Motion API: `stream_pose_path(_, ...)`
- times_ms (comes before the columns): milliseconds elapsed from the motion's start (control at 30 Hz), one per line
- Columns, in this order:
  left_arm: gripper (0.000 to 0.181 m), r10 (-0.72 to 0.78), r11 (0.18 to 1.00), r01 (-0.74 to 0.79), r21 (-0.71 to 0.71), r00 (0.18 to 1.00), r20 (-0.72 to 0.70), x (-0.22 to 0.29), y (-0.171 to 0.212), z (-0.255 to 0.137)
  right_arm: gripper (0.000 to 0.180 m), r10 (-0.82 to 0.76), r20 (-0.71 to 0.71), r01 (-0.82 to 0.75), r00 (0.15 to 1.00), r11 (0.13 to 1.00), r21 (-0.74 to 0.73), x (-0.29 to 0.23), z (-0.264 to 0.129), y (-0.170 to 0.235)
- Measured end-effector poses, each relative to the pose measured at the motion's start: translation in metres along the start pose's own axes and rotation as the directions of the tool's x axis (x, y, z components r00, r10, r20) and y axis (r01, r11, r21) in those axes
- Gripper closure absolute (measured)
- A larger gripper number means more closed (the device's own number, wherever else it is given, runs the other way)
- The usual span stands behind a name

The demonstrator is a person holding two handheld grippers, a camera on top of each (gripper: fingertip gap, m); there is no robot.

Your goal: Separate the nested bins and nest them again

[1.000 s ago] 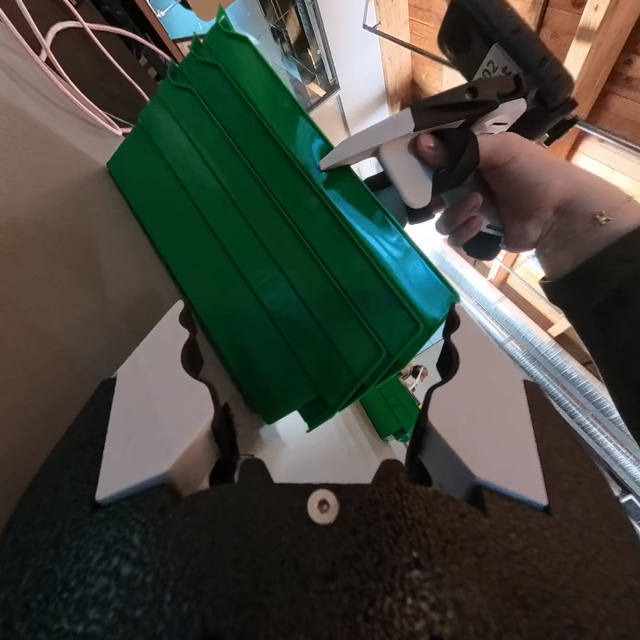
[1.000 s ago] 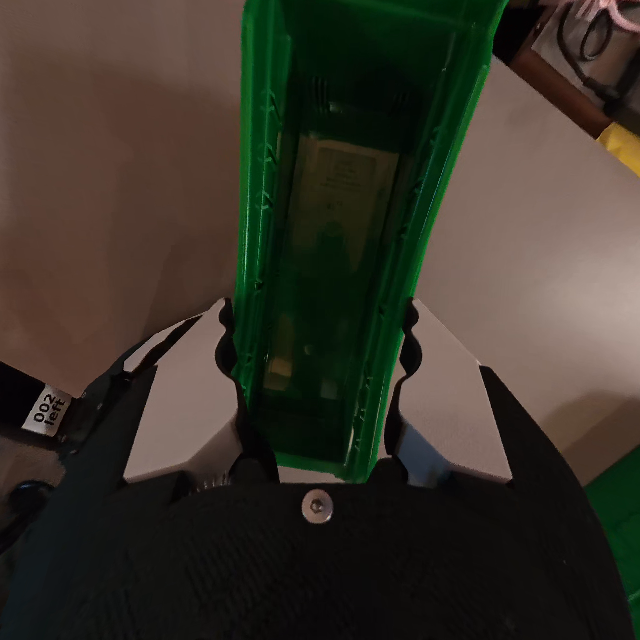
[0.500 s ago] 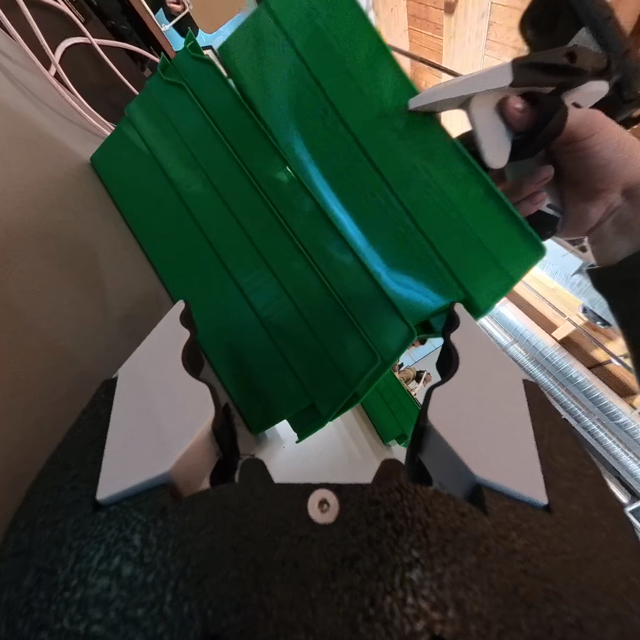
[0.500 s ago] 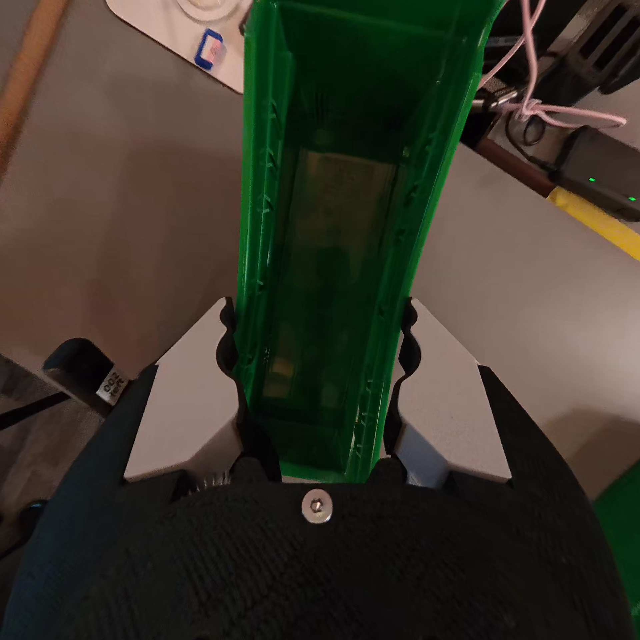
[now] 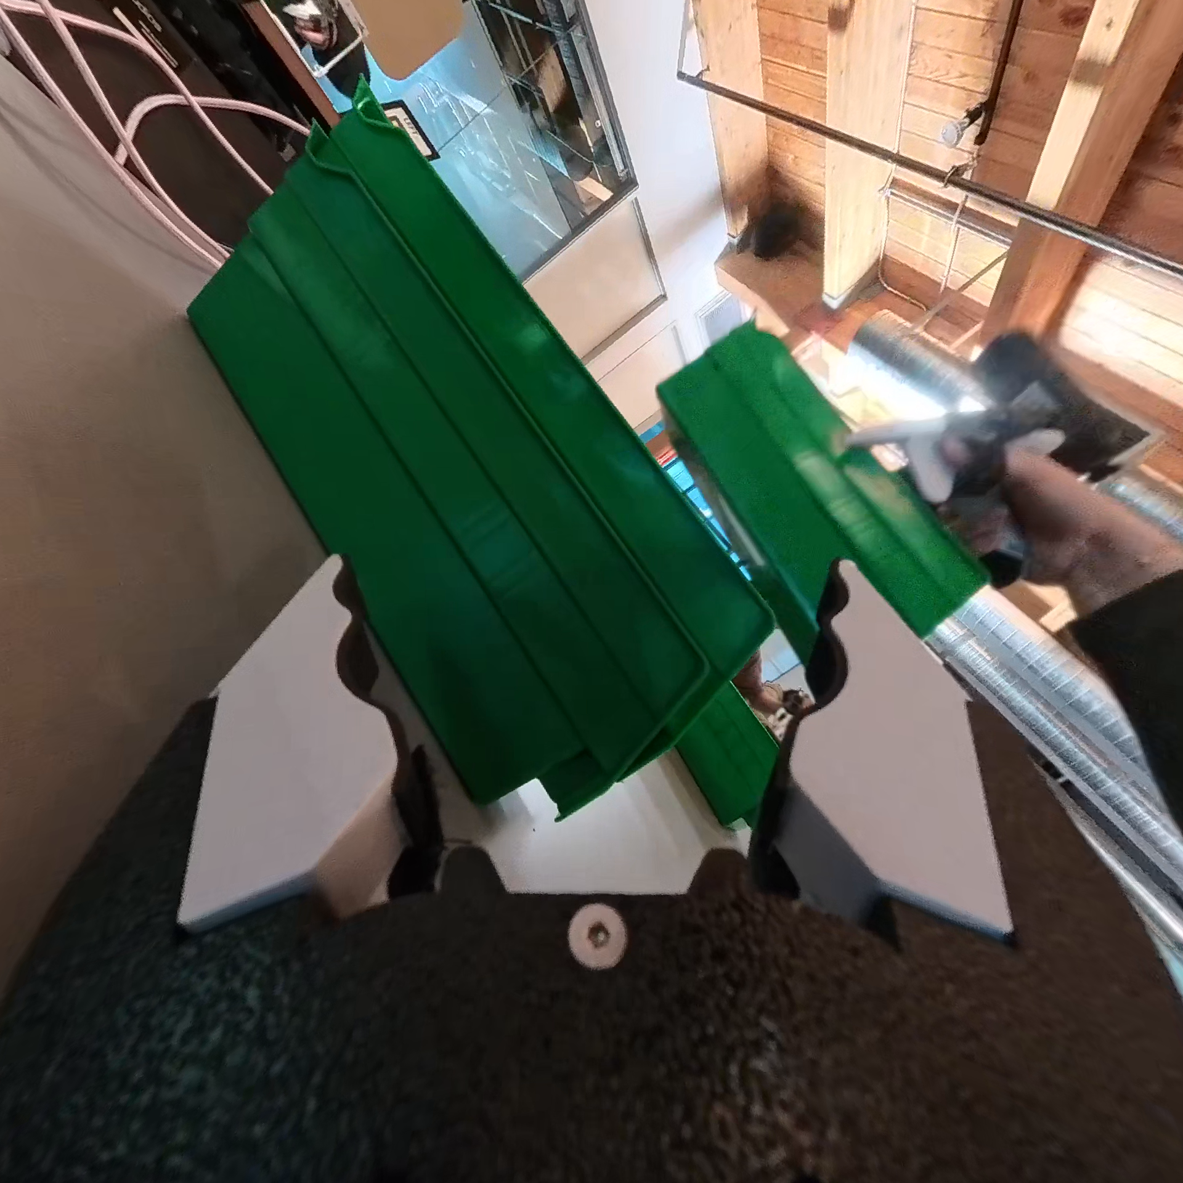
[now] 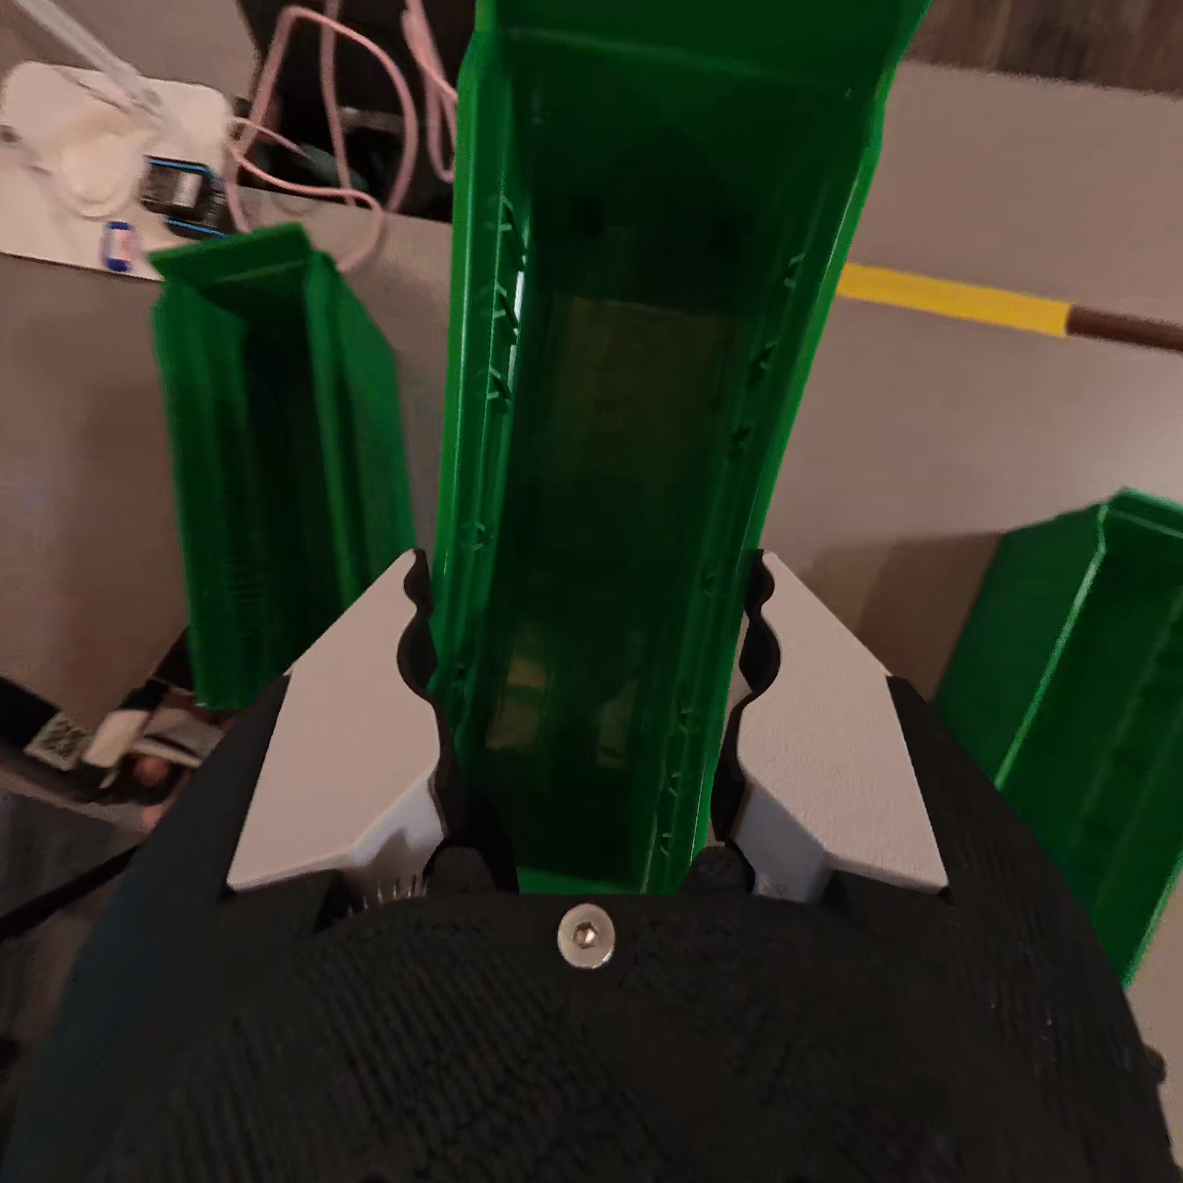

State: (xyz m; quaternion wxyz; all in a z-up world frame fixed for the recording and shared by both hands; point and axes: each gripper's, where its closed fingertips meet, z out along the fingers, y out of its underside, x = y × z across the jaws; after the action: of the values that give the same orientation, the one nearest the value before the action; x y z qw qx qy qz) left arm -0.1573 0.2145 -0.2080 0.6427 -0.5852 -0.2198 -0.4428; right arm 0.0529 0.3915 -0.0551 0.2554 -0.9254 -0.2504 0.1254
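Clear of the stack now, the lifted green bin [image 5: 813,474] has come fully away from the others since half a second ago, when its wall was overlapping the pile; open air shows between them in the left wrist view. Right tongs [image 6: 592,646] are pinching that bin by its near end, one finger outside the left wall and one outside the right, and the bin runs straight ahead from the camera with its open inside on show. From the left side those right tongs [image 5: 896,442] appear blurred, gripped in a person's hand [image 5: 1082,531]. Left tongs [image 5: 589,640] sit spread wide around the near end of the remaining nested bins [image 5: 461,499], which rest tilted against the beige table [image 5: 102,486]; whether the fingers actually touch the stack cannot be told. Over in the right wrist view the same stack [image 6: 275,461] lies to the left on the table, with the left tongs just visible at its near end, and another green bin [image 6: 1088,723] sits at the right edge. Pink cables [image 6: 384,147] trail behind.
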Motion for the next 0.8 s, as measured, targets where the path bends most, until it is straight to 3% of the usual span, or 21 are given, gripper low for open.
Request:
stream_pose_path(300, 0.044, -0.001, 1.0, 0.001, -0.018, 1.0, 0.002, -0.001, 0.003, 0.002, 0.081, 0.148, -0.071, -0.153, 0.986, 0.986, -0.061, 0.112, 0.06, 0.075)
stream_pose_path(633, 0.043, -0.004, 1.0, 0.004, -0.023, 1.0, -0.003, 0.0, 0.004, 0.003, 0.077, 0.157, -0.12, -0.169, 0.98, 0.981, -0.092, 0.155, 0.11, 0.121)
stream_pose_path(767, 0.043, -0.002, 1.0, 0.002, -0.029, 1.0, -0.005, 0.0, 0.006, 0.004, 0.058, 0.125, -0.15, -0.139, 0.981, 0.986, -0.089, 0.155, 0.113, 0.123)
stream_pose_path(800, 0.044, -0.002, 1.0, 0.002, -0.03, 1.0, -0.006, 0.0, 0.006, 0.004, 0.044, 0.132, -0.173, -0.15, 0.976, 0.985, -0.091, 0.156, 0.112, 0.122)
